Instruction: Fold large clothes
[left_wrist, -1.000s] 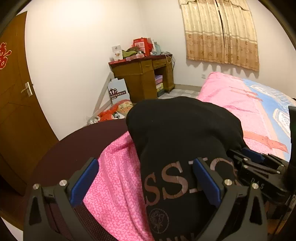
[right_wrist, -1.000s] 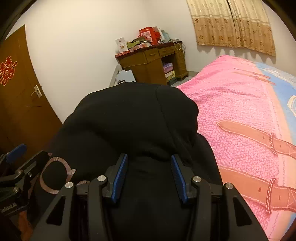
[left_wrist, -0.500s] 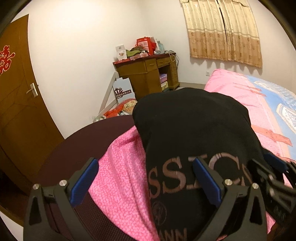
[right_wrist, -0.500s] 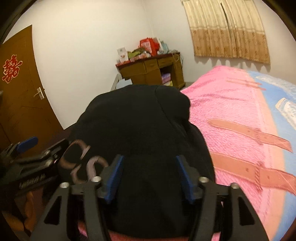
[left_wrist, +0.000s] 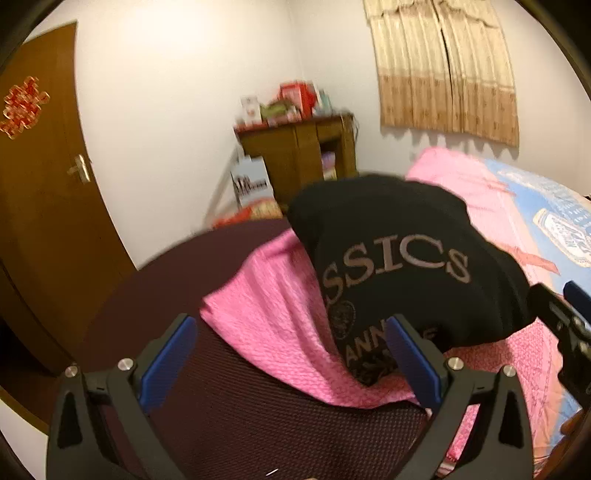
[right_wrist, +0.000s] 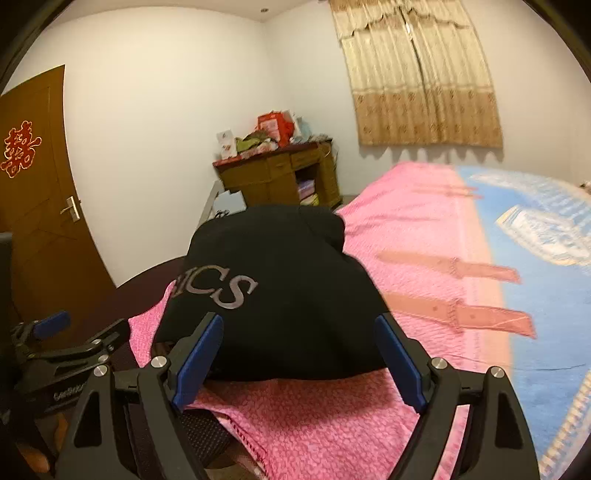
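Note:
A folded black garment (left_wrist: 399, 258) with grey lettering lies on the pink bedspread (left_wrist: 266, 325) at the bed's corner; it also shows in the right wrist view (right_wrist: 280, 291). My left gripper (left_wrist: 291, 363) is open and empty, just short of the garment's near left edge. My right gripper (right_wrist: 295, 363) is open and empty, its blue pads astride the garment's near edge without gripping it. The left gripper shows in the right wrist view (right_wrist: 62, 336) at the lower left. The right gripper shows at the left wrist view's right edge (left_wrist: 565, 317).
A dark maroon mesh surface (left_wrist: 258, 424) lies under the bedspread's corner. The bed (right_wrist: 480, 258) stretches right with pink and blue covers. A cluttered wooden desk (right_wrist: 277, 177) stands by the far wall, a brown door (right_wrist: 33, 206) at left, curtains (right_wrist: 417, 74) at the back.
My right gripper has opened wide and let go of the black garment. Both grippers have drawn back from it, and the garment now rests on the bedspread.

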